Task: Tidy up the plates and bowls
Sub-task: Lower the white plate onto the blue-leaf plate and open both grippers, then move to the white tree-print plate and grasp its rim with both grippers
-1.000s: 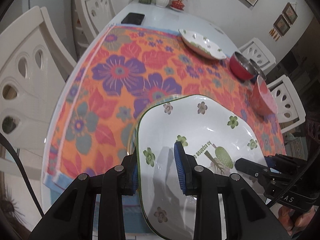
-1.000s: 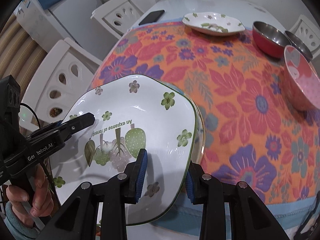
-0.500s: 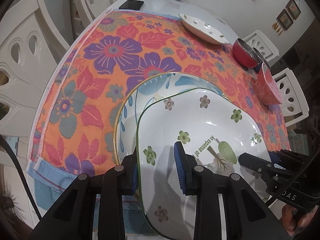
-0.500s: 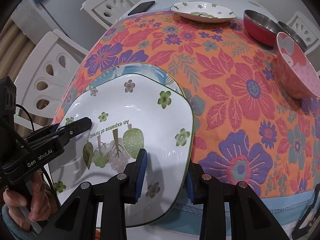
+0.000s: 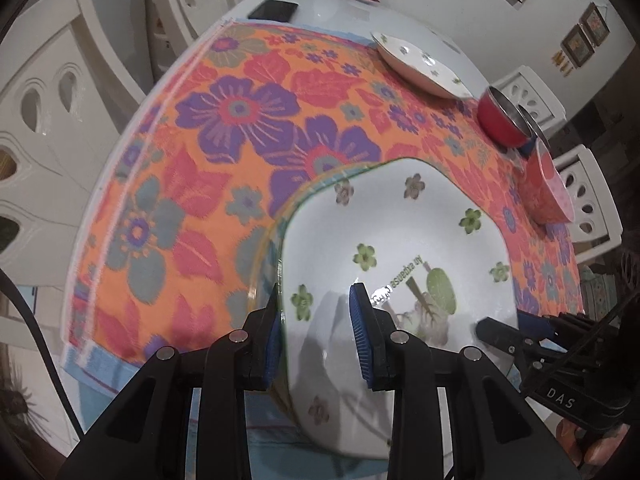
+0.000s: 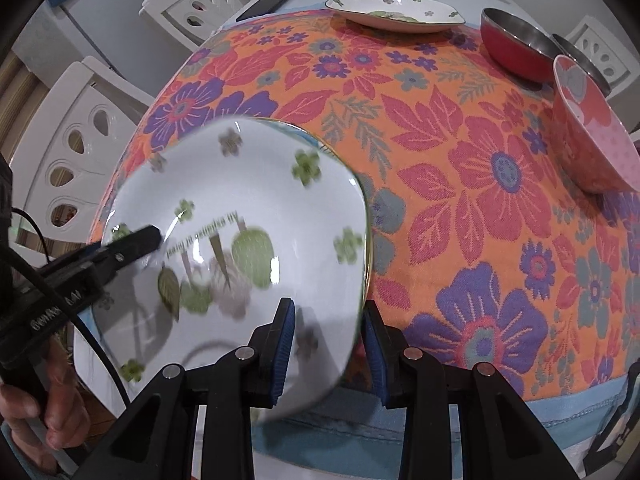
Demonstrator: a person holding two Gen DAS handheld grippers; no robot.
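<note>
Left gripper [image 5: 316,334]: pads straddle the plate [image 5: 400,248] rim, clamped on its left edge.
Right gripper [image 6: 330,346]: same deal, clamped on the right edge.
Plate: square-ish, white, sits over a gold-rimmed plate [image 5: 262,256] at the near cloth [image 6: 440,160] edge.
Bowls: red bowl [image 6: 516,50] and pink bowl [image 6: 592,136] far right.
Writing: upside down, blurry, can't read it.

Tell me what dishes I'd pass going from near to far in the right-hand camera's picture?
White plate with green flowers held by the right gripper → pink bowl → red bowl → second flowered plate.
</note>
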